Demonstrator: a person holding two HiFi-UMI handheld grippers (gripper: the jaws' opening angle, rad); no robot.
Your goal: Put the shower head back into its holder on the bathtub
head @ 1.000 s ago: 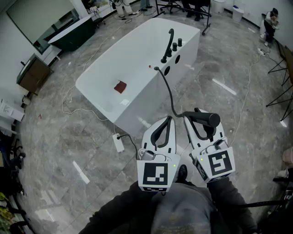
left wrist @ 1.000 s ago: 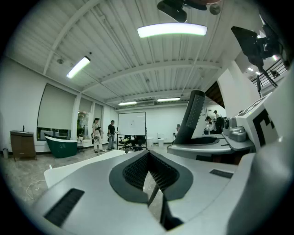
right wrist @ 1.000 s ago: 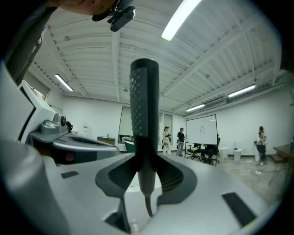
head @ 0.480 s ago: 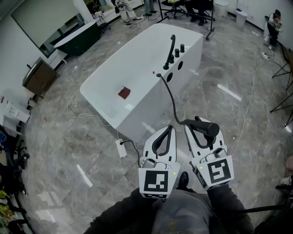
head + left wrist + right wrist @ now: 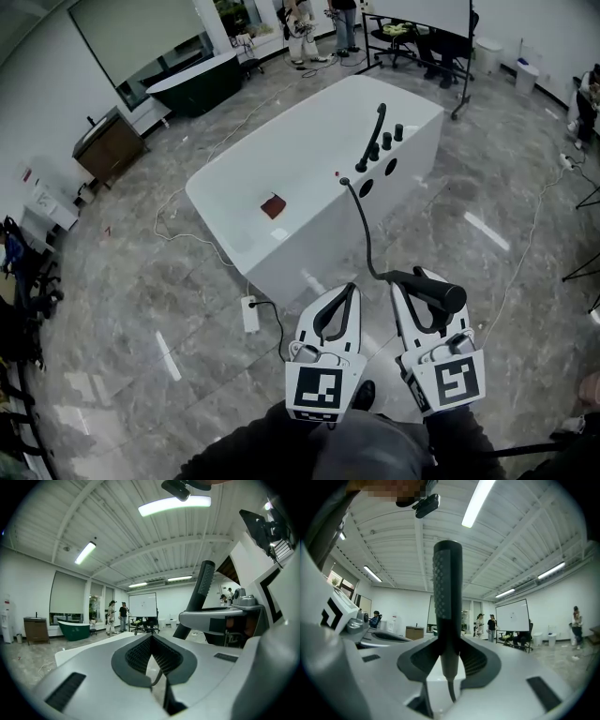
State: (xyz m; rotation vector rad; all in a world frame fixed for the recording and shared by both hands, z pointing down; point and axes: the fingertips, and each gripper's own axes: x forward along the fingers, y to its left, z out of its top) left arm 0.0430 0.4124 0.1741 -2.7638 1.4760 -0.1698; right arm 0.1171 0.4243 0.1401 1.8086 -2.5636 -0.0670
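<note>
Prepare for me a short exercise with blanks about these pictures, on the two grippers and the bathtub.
1. The shower head is clamped in the ____ gripper.
2. A black ____ runs from the shower head to the deck of the bathtub.
3. The left gripper holds ____; its jaws are shut.
4. The small thing lying inside the bathtub is ____ in colour.
Missing words: right; hose; nothing; red.
</note>
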